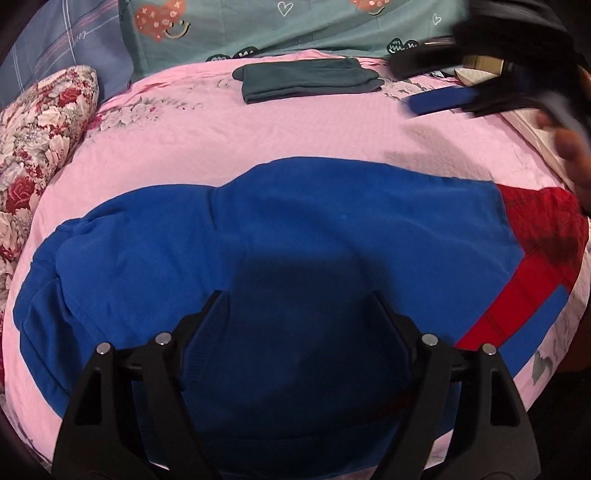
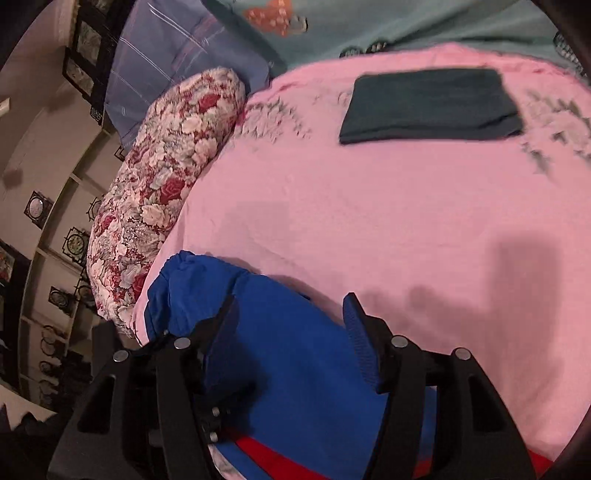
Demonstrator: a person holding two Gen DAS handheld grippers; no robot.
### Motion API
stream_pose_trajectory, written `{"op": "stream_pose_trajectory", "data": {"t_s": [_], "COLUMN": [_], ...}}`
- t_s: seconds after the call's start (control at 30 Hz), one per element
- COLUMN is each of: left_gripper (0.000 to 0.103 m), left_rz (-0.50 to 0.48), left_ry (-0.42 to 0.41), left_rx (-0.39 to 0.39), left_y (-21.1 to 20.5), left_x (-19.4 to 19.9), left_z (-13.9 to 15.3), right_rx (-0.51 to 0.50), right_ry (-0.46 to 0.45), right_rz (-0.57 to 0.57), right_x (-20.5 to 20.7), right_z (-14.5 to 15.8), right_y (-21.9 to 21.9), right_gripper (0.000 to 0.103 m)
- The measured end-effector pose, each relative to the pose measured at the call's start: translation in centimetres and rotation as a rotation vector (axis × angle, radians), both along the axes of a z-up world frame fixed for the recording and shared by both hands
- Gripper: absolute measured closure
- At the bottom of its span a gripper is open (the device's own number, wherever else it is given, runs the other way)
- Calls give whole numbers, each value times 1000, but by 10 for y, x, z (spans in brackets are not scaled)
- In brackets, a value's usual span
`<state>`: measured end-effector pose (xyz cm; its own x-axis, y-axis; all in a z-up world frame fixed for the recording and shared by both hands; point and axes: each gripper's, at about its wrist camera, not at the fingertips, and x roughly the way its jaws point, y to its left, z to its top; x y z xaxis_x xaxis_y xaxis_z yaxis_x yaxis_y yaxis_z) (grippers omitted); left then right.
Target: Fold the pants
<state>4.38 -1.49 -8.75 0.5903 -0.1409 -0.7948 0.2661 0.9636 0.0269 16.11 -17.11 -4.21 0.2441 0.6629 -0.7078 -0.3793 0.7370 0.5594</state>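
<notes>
Blue pants (image 1: 288,229) with a red side stripe (image 1: 532,280) lie spread on the pink bedsheet (image 1: 258,129). My left gripper (image 1: 299,299) is open just above the blue cloth, with nothing between its jaws. In the right wrist view the pants (image 2: 295,354) lie at the lower left of the bed, and my right gripper (image 2: 290,306) is open above their far edge, holding nothing. The right gripper also shows blurred at the upper right of the left wrist view (image 1: 480,88), with the hand that holds it.
A folded dark green garment (image 1: 306,79) (image 2: 428,107) lies at the far side of the bed. A floral bolster (image 1: 40,140) (image 2: 162,192) lies along the left edge. Blue and teal pillows (image 1: 258,26) stand behind. Wall shelving (image 2: 48,221) is beyond the left edge.
</notes>
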Motion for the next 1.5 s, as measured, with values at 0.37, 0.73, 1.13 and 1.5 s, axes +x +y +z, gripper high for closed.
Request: {"op": "stream_pose_trajectory", "data": {"t_s": [0.37, 0.73, 1.13, 1.5], "left_gripper": [23, 20, 20, 20], "left_rz": [-16, 37, 38, 44], "left_ry": [-8, -2, -2, 0], "left_rx": [-38, -50, -45, -49], "left_y": [12, 23, 24, 28], "left_x": [-6, 17, 20, 19], "left_z": [4, 0, -1, -3], "right_rx": [83, 54, 187, 201], "right_ry": [345, 333, 331, 300], "right_rz": [263, 175, 92, -3], "right_x": [-6, -12, 16, 52], "right_z": [-44, -46, -62, -74], "right_y": [68, 60, 74, 43], "right_gripper": [43, 43, 41, 60]}}
